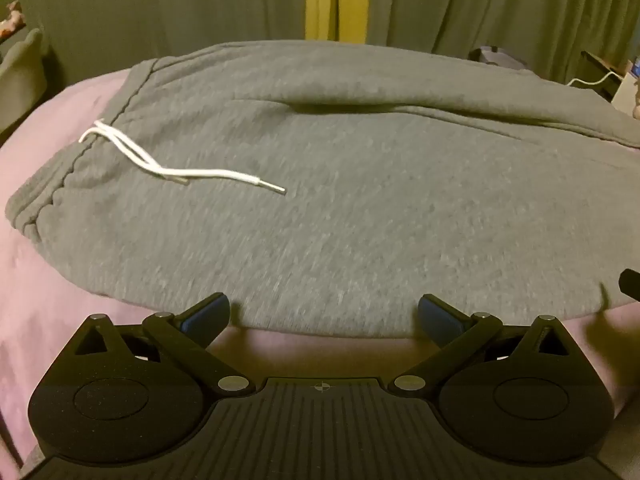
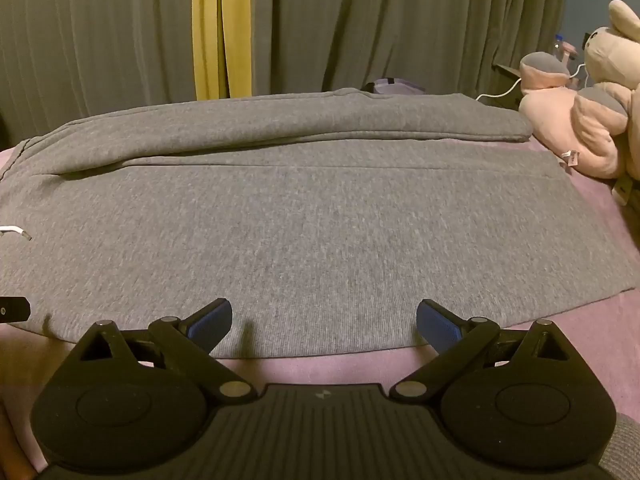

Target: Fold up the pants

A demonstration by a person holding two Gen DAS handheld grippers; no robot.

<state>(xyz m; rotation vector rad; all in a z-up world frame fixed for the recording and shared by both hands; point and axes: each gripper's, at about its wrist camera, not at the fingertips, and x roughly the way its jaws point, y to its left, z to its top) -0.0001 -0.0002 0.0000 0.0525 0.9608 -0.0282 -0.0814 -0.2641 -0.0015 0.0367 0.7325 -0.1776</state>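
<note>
Grey sweatpants [image 1: 320,200] lie flat on a pink bed sheet [image 1: 48,300], waistband at the left with a white drawstring [image 1: 180,170] on top. In the right wrist view the pants' legs [image 2: 320,220] stretch to the right, one leg lying beyond the other. My left gripper [image 1: 324,316] is open and empty, just at the pants' near edge by the waist. My right gripper [image 2: 324,320] is open and empty, over the near edge of the legs. A tip of the other gripper shows at the edge of each view [image 1: 630,282] [image 2: 14,308].
Plush toys [image 2: 588,120] sit on the bed at the far right, close to the leg ends. Grey curtains [image 2: 360,20] with a yellow strip [image 2: 220,28] hang behind the bed. A white cable [image 2: 500,92] and small items lie beyond the bed at the right.
</note>
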